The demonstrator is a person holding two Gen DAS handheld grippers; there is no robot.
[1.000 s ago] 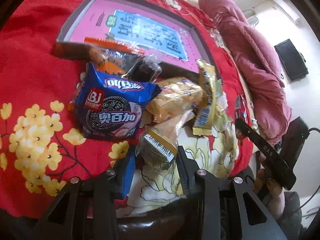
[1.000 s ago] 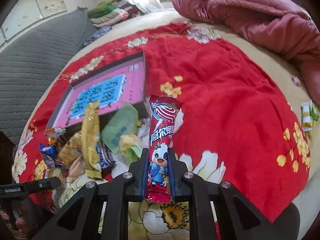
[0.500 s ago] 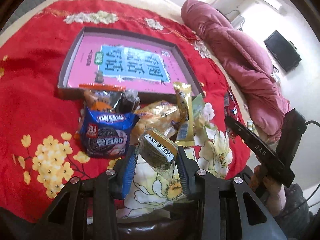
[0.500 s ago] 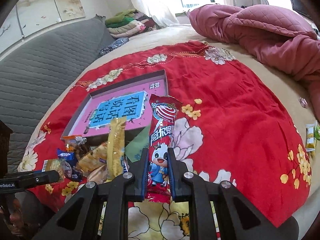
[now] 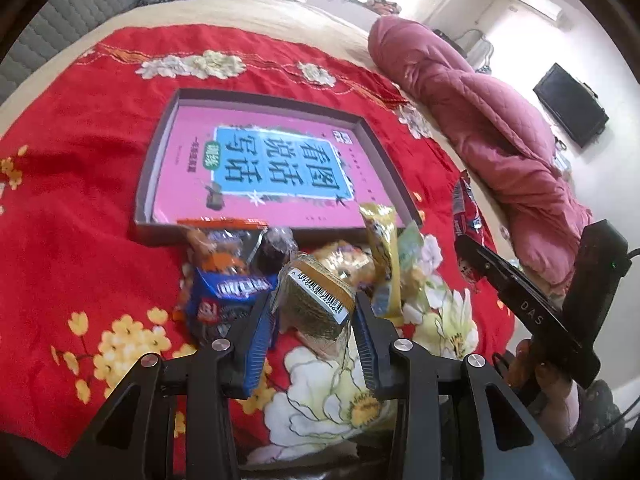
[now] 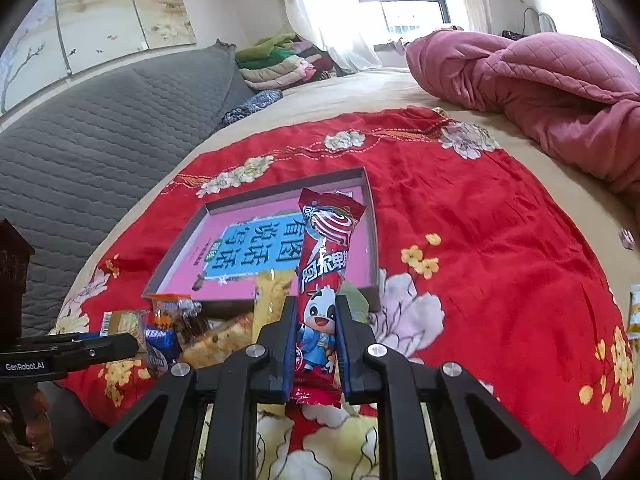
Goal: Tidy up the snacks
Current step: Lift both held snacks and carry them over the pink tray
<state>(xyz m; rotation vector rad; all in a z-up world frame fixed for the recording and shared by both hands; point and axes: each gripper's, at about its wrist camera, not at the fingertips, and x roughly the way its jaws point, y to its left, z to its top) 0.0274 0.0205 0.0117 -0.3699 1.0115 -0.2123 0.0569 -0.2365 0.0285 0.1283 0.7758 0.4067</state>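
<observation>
Left gripper [image 5: 314, 316], nearest the lens in the left wrist view, was closed on a clear-wrapped snack with a barcode label [image 5: 316, 300], its blue pads [image 5: 260, 332] pressing the wrapper from both sides and holding it clear of the bed. Right gripper [image 6: 316, 336], foremost in the right wrist view, was clamped on a long red snack packet with a cartoon cow [image 6: 324, 276], which stood upright between the jaws and rose well above them. Both hung over the near edge of the red floral cloth [image 5: 80, 200] spread on the bed. Just beyond the grippers lay the snack pile: a blue cookie packet [image 5: 224, 300], an orange-sealed clear packet [image 5: 220, 240], a golden packet [image 5: 348, 260] and a yellow stick packet [image 5: 382, 256], which leaned up against the others. The pile touched the near wall of a shallow dark tray [image 5: 160, 152], whose floor was covered by a pink and blue printed sheet [image 5: 272, 160]. No snack lay inside the tray. Further off, toward the far right edge of the bed, lay a bunched pink quilt [image 6: 540, 80]; a grey padded headboard [image 6: 100, 120] ran along the left side, with folded clothes [image 6: 280, 64] at the far corner.
</observation>
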